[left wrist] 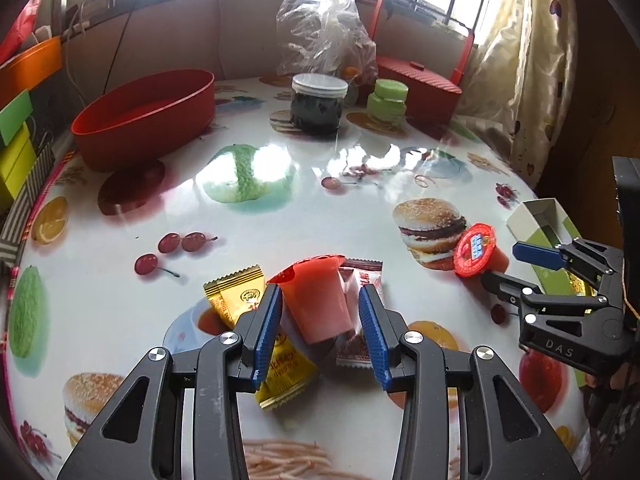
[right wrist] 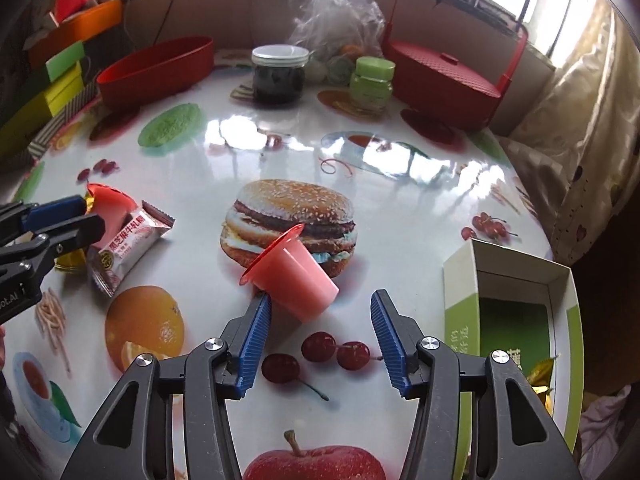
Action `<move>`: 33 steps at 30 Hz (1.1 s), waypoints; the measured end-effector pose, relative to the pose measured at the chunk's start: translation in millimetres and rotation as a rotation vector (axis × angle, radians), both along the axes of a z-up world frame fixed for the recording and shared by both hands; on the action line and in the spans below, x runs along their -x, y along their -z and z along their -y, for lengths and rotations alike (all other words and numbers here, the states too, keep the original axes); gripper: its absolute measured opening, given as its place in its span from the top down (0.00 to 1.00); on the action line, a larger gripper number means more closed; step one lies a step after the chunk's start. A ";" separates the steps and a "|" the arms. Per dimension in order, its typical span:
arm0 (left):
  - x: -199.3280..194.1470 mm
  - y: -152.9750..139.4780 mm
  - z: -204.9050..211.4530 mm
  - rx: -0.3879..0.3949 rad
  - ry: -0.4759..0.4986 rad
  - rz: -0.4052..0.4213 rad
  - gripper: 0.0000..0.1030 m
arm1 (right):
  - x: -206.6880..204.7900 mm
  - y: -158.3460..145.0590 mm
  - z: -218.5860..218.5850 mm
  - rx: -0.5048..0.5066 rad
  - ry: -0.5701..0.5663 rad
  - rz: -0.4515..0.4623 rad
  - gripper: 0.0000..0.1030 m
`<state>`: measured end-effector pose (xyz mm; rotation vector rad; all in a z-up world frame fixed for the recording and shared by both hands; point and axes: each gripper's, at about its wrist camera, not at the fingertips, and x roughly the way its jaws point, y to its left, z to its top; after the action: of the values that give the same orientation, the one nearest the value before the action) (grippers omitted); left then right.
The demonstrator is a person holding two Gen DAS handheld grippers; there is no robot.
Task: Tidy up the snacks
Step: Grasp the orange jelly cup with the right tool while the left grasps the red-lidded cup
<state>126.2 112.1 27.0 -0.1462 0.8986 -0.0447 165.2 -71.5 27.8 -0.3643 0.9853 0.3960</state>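
A pink jelly cup [left wrist: 316, 304] lies tilted on a gold packet [left wrist: 234, 294] and a pink-brown wrapped bar [left wrist: 362, 276]. My left gripper [left wrist: 320, 289] straddles it. The left pad is against the cup and a thin gap shows at the right pad. From the right wrist view, that left gripper [right wrist: 93, 213] flanks this cup [right wrist: 110, 204] behind the bar [right wrist: 128, 244]. A second jelly cup [right wrist: 292, 276] lies on its side on the burger print. My right gripper [right wrist: 320, 298] is just short of it, jaws opening, nothing pressed. The left wrist view shows this right gripper [left wrist: 506, 266] behind that cup [left wrist: 476, 250].
An open green-and-white box [right wrist: 460, 280] sits at the table's right edge with a gold packet [right wrist: 540, 376] by it. At the back stand a red oval tub [left wrist: 148, 112], a dark jar [left wrist: 318, 100], a green jar [left wrist: 388, 100], a red basket [left wrist: 420, 84] and a plastic bag [left wrist: 324, 28].
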 end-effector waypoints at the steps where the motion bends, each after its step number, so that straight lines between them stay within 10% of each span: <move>1: -2.6 1.8 0.2 -0.001 0.005 -0.006 0.60 | -0.6 1.2 -1.8 0.011 -0.009 -0.001 0.50; 24: -21.9 6.5 3.8 -0.028 0.080 -0.043 0.60 | -21.7 12.8 -16.0 0.007 -0.027 -0.026 0.49; 33: -26.2 12.5 -1.5 -0.037 0.067 -0.060 0.60 | -21.0 13.5 -16.3 -0.040 0.001 -0.030 0.70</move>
<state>152.4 113.7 14.5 -0.0834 0.9633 -0.0863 186.2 -55.2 14.3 -0.3222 1.0052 0.4203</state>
